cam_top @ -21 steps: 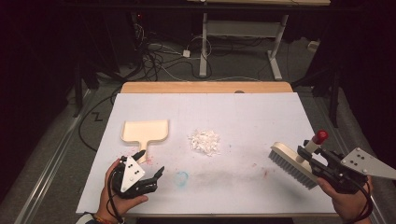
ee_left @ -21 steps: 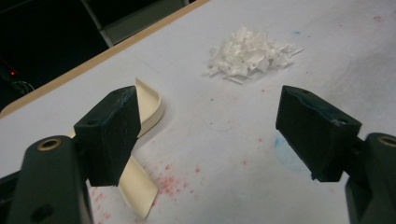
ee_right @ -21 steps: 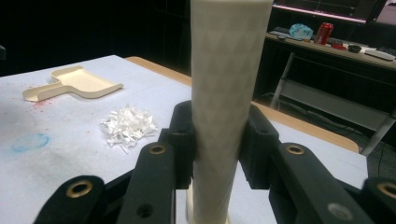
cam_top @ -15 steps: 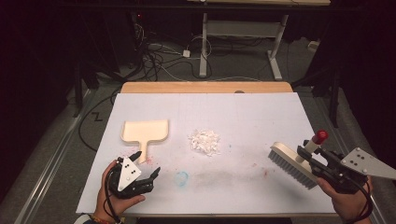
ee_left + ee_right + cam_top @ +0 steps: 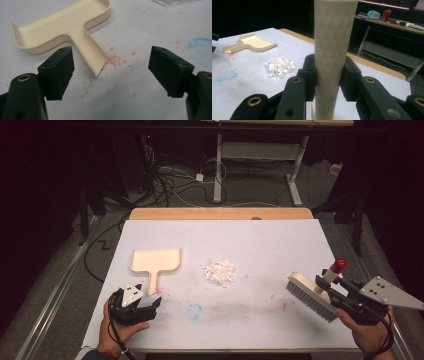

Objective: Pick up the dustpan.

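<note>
Left gripper (image 5: 150,306) slides slightly toward near table edge versus earlier frames, jaws spread wide, nothing between them. Dustpan (image 5: 155,261) lies flat, handle tip just ahead of my left jaws, not yet grasped. Right gripper (image 5: 334,289) clenched on brush (image 5: 311,295) handle, bristles hovering near table's right side. Paper scraps (image 5: 219,271) piled mid-table, untouched. Done: brush in hand. Left: grab dustpan, sweep scraps in.
</note>
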A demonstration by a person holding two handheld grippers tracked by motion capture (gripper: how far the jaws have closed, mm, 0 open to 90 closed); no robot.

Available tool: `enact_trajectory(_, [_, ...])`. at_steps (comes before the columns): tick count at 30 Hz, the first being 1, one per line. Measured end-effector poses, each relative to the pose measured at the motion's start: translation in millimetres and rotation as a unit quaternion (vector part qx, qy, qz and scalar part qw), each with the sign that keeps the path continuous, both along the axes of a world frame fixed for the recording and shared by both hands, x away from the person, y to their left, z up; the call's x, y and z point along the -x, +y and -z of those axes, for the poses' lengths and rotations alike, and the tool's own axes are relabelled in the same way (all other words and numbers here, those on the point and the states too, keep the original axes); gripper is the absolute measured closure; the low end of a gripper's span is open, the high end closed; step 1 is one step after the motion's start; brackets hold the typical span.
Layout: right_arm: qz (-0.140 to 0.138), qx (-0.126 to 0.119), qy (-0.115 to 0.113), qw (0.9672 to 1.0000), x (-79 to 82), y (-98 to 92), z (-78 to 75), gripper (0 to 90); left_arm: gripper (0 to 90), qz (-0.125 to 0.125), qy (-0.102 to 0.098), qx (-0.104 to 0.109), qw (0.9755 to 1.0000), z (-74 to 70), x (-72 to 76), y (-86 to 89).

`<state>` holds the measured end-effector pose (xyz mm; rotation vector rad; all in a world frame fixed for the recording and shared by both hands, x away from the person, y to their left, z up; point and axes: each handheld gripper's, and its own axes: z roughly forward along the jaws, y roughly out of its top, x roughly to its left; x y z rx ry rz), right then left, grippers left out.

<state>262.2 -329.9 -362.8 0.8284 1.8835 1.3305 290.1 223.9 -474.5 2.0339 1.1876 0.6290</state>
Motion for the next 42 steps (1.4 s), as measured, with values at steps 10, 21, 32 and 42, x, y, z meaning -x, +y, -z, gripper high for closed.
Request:
enact_trajectory(10, [0.001,0.006,0.010,0.9999,-4.5,2.8,5.4,70.4,22.3,-0.062,0.057,0.025,0.9961,10.0,-51.5,-2.7])
enact_trajectory(21, [0.000,0.008,0.015,0.9999,-6.3,3.9,7.7,70.4,41.2,-0.087,0.078,0.025,0.9928,16.1,-85.9,-2.0])
enact_trajectory(32, [-0.004,0.014,0.018,0.9997,-6.3,6.7,9.0,70.4,63.5,-0.083,0.082,0.002,0.9932,11.7,-96.7,-5.8])
enact_trajectory(42, [-0.001,0.014,0.015,0.9998,-6.9,3.5,8.3,70.5,63.8,-0.056,0.073,-0.024,0.9954,-9.9,-90.6,0.6])
